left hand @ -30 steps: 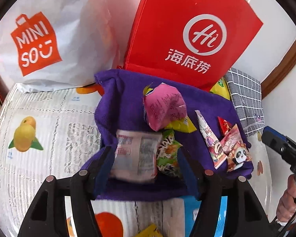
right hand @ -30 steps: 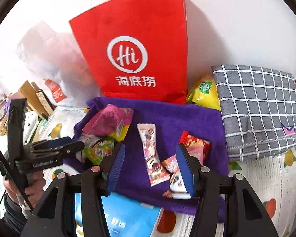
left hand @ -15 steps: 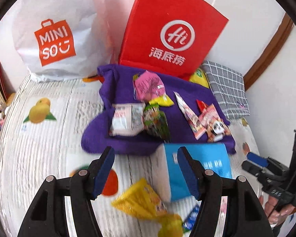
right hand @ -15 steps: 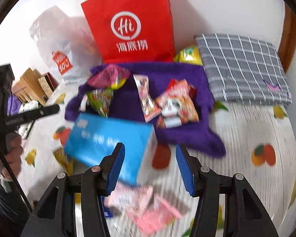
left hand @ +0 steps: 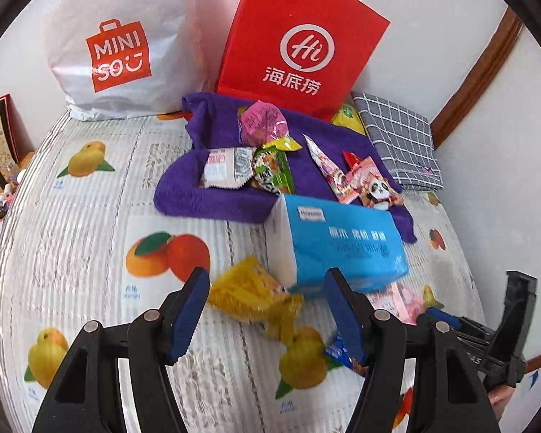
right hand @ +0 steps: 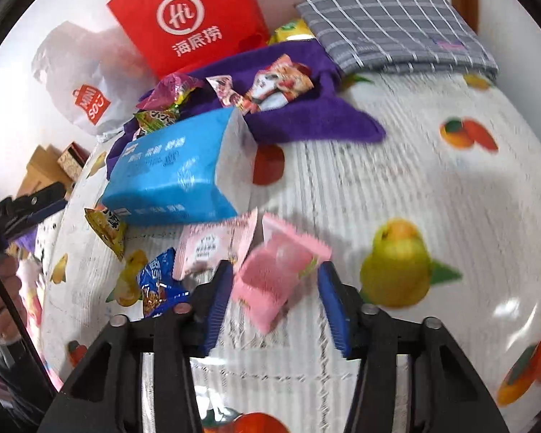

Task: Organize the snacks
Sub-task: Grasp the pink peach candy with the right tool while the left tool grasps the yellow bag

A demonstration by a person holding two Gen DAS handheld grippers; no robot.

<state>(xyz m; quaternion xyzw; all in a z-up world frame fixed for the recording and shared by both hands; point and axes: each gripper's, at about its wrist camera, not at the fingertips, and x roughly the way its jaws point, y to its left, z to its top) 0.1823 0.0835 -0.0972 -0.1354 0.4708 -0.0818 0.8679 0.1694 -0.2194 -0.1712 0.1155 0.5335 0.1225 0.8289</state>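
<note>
Several snack packets lie on a purple towel point(left hand: 216, 195): a pink one point(left hand: 263, 122), a white one point(left hand: 223, 167), a green one point(left hand: 272, 173) and a panda one point(left hand: 373, 184). A yellow packet point(left hand: 252, 294) lies loose below my open, empty left gripper point(left hand: 267, 310). My right gripper point(right hand: 276, 303) is open with a pink packet point(right hand: 274, 274) lying between its fingers. A second pink packet point(right hand: 212, 245) and a blue packet point(right hand: 158, 281) lie to its left.
A blue tissue pack point(left hand: 339, 241) lies in front of the towel. A red Hi bag point(left hand: 299, 39) and a white Miniso bag point(left hand: 122, 47) stand against the wall. A grey checked cloth point(left hand: 400, 144) lies at the right. The fruit-print tablecloth point(left hand: 72, 234) covers the table.
Both grippers have pulled back from the towel toward the near side. The left now hovers over the yellow packet; the right has come down around the pink packet.
</note>
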